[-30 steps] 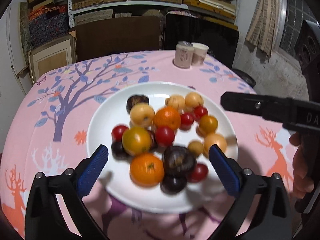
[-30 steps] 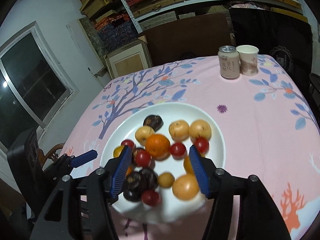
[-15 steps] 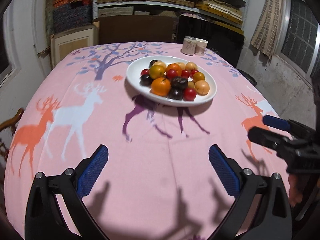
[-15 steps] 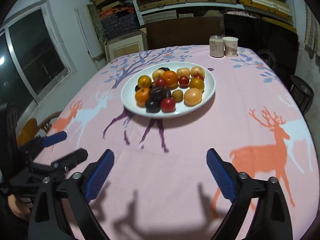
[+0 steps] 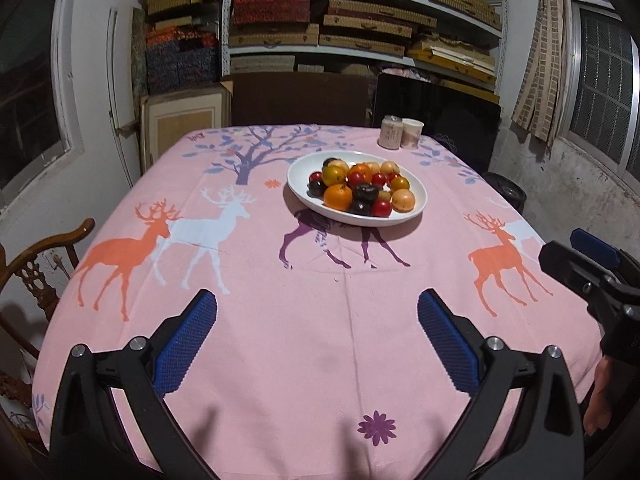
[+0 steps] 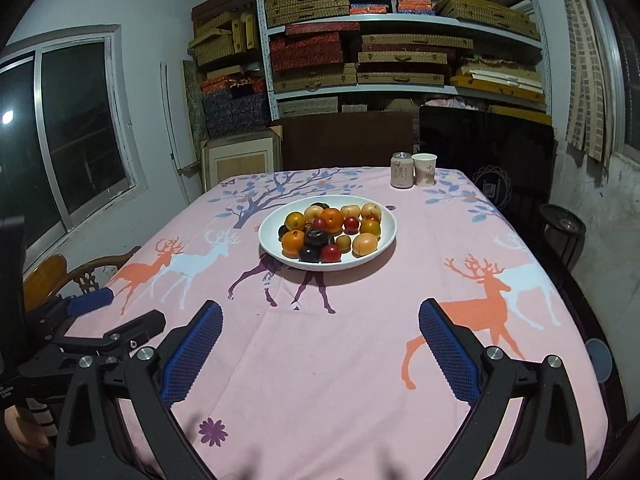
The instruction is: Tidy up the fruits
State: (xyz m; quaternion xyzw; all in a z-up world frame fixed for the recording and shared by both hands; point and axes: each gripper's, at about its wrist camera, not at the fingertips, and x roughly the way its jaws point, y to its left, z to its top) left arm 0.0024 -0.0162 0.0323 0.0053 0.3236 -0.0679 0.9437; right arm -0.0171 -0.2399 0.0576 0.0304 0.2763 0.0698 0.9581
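The fruits [image 6: 329, 232] lie heaped in a white plate [image 6: 384, 242] on the far half of the worktop [image 6: 360, 360], which wears a pink cloth printed with deer and a tree. They are orange, yellow, red and near-black, touching one another.

Behind the plate, near the far edge, a can [image 6: 402, 170] stands just beside a paper cup [image 6: 424, 169]; both carry print too small to read.

The left hand-held gripper [image 5: 316, 336] hangs over the near cloth, well apart from the plate, jaws wide apart with nothing between them. The right hand-held gripper [image 6: 320, 340] is likewise well back from the plate; its jaws have just been opening and now stand wide, empty.

White lettering at the left edge of the right wrist view is cut off and unreadable
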